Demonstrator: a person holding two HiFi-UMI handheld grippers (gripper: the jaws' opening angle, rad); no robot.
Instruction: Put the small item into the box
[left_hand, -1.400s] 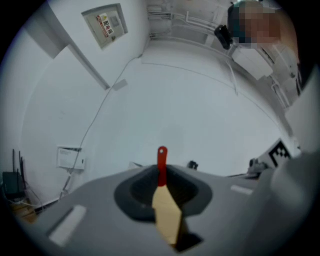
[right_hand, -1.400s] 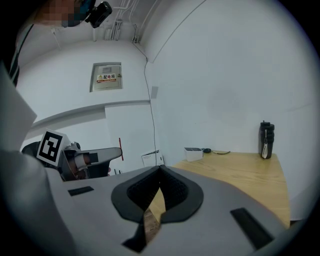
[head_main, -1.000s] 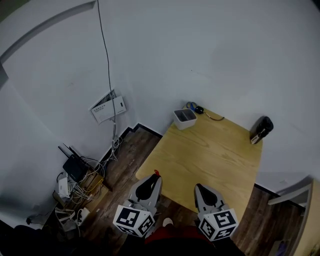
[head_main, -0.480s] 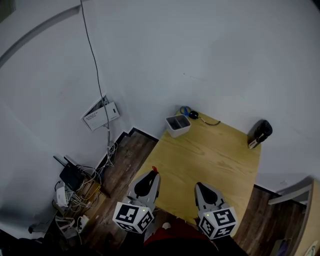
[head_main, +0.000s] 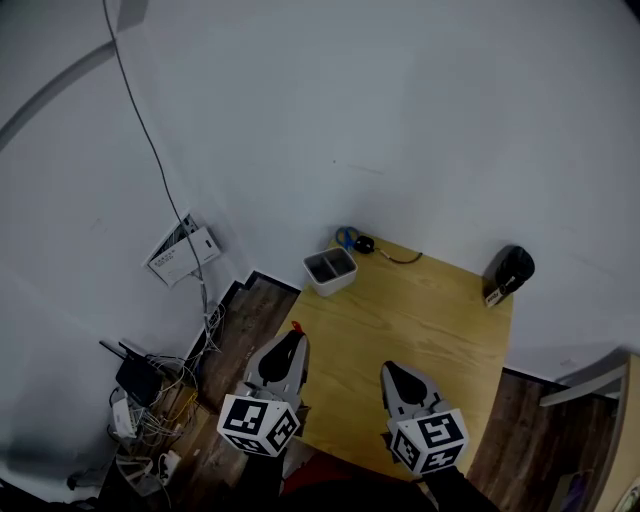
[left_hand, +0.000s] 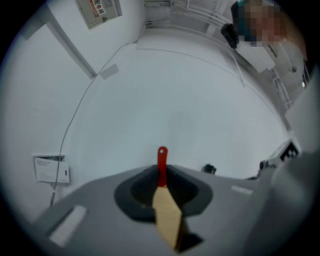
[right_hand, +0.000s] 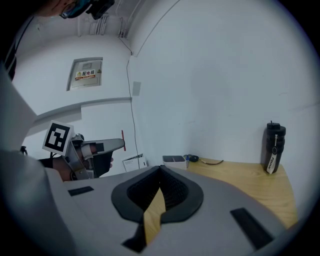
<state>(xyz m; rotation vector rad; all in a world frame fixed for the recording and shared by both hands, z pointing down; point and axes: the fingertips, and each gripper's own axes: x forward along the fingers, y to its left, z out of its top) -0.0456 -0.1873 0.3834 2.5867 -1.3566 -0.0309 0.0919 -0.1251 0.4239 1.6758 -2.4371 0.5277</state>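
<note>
Where the left tool (head_main: 289, 342) clamps, a slim, perhaps plastic red strip (left_hand: 161, 161) protrudes.

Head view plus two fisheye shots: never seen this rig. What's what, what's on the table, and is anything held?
There is no robot here: a person holds a two-jaw gripper in each hand. The head view comes from a camera on the person's head, looking down. In it, the left gripper and right gripper are the grey wedges with marker cubes. The other two pictures come from cameras riding on each gripper, looking along its jaws.

On the wooden table, at the far side, are a white box, a black bottle and a small dark object with a cable.

The left gripper is shut on a small red item. The right gripper is shut with nothing between its jaws.
</note>
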